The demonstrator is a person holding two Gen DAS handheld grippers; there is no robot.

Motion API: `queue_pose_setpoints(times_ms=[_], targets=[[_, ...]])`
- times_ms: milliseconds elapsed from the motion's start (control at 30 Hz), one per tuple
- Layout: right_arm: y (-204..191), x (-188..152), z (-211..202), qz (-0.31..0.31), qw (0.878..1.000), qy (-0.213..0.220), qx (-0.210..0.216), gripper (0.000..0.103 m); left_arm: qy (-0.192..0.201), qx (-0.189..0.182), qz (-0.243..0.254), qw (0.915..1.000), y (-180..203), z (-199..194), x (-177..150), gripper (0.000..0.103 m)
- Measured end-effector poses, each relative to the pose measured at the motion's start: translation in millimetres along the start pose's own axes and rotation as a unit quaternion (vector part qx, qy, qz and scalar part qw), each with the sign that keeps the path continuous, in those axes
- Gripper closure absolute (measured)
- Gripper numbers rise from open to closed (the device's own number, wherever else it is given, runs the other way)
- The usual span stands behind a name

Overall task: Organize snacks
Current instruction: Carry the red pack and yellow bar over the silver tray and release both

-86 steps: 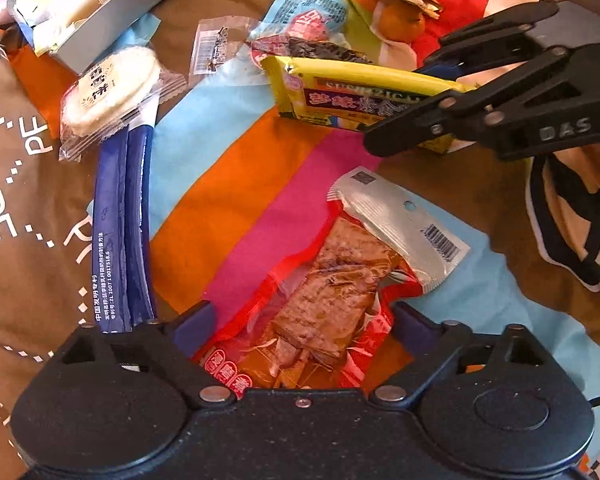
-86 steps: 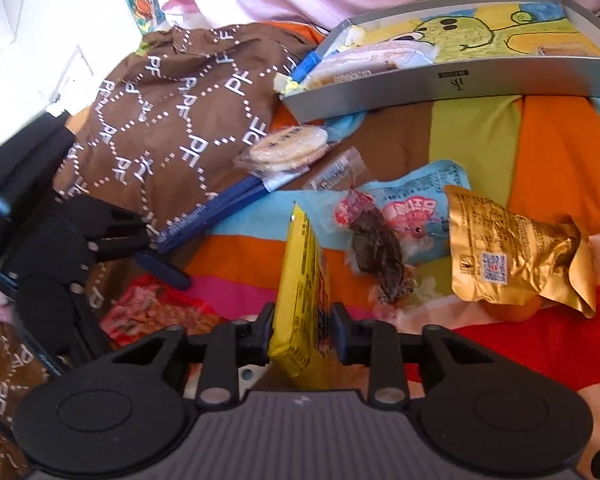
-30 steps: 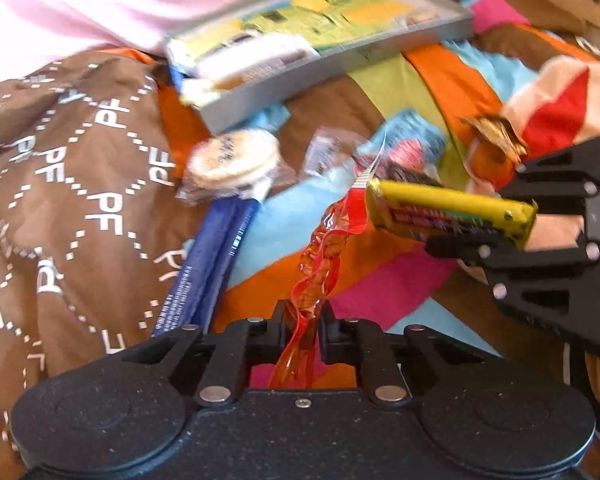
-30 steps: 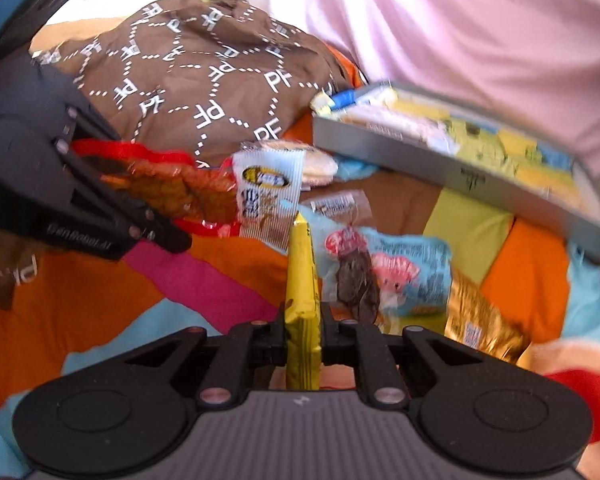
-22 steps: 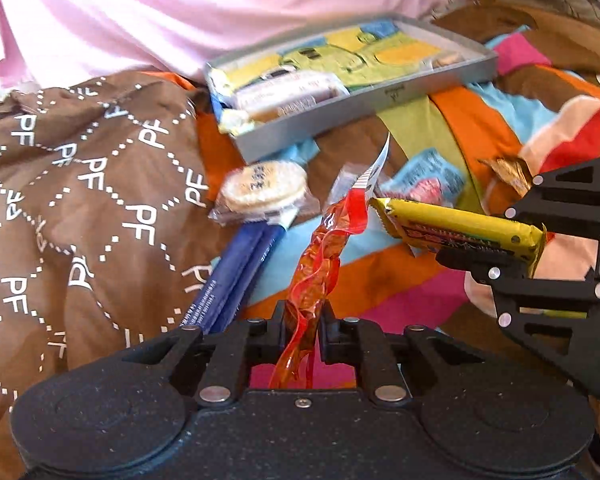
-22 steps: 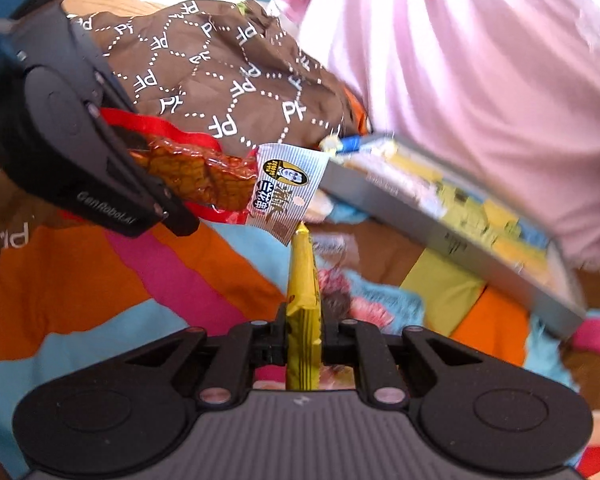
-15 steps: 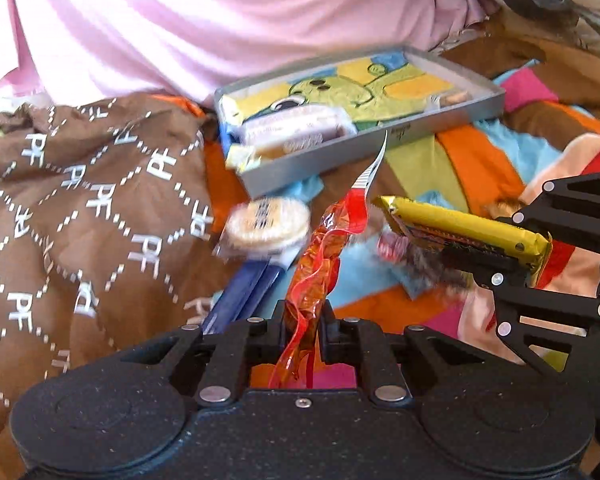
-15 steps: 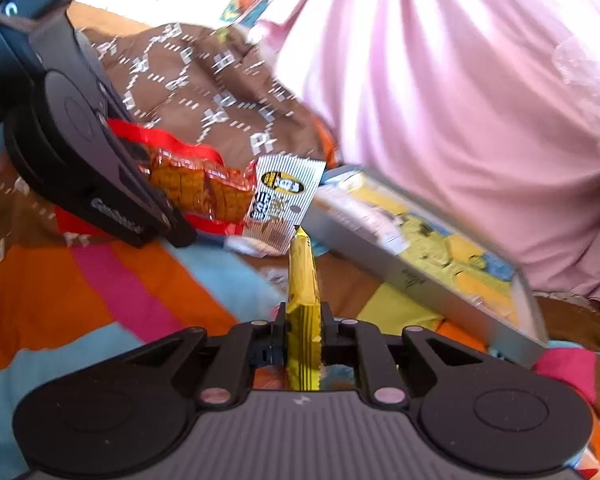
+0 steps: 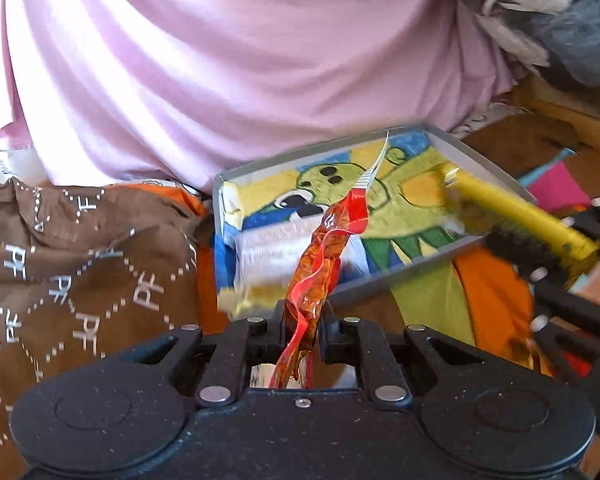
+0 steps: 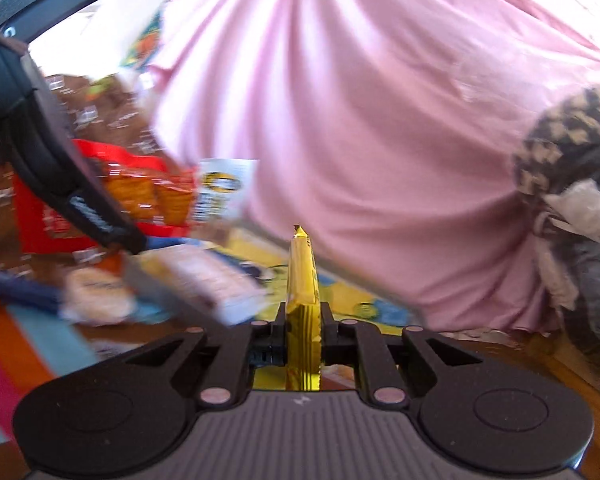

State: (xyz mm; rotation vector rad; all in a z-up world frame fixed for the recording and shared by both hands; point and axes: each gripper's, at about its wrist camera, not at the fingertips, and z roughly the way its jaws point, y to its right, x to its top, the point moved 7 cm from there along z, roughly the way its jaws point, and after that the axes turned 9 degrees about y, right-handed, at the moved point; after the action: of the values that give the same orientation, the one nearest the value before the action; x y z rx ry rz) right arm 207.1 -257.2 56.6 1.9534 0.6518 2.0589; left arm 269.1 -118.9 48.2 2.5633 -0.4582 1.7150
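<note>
My left gripper (image 9: 302, 322) is shut on a red snack pouch (image 9: 326, 248), held edge-on in the air in front of the grey tray. The tray (image 9: 384, 280) has a green cartoon lining and holds a white wrapped snack (image 9: 276, 248) at its left end. My right gripper (image 10: 303, 328) is shut on a yellow snack pack (image 10: 303, 280) that stands upright between the fingers. In the left wrist view that yellow pack (image 9: 516, 212) hangs over the tray's right part. The right wrist view shows the red pouch (image 10: 140, 196) at the left, over the tray (image 10: 236, 316).
A pink sheet (image 9: 240, 60) rises behind the tray. Brown patterned cloth (image 9: 80, 264) lies to the left. A round cracker pack (image 10: 96, 292) and a blue stick pack (image 10: 16, 284) lie on the striped blanket (image 9: 488, 300). Grey bundled fabric (image 10: 572, 200) sits at the right.
Both grippers have carried their snacks forward from the blanket to the tray; the tray now looks much nearer and the yellow pack hangs over it. Both grips stay shut.
</note>
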Motion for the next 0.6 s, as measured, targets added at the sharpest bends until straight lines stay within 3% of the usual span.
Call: queue_pose_setpoints(times_ms=[167, 267, 600], targets=[[43, -18, 23, 0.040, 0.998, -0.011, -0.046, 0.089, -0.033, 0.016, -0.034, 0.9987, 3, 33, 29, 0.088], [61, -30, 35, 0.060, 0.996, -0.020, -0.064, 0.089, -0.026, 0.026, -0.045, 0.9983, 11, 51, 46, 0.088], [77, -55, 66, 0.104, 0.991, -0.029, -0.082, 0.089, -0.052, 0.013, -0.089, 0.9946, 42, 113, 58, 0.088]])
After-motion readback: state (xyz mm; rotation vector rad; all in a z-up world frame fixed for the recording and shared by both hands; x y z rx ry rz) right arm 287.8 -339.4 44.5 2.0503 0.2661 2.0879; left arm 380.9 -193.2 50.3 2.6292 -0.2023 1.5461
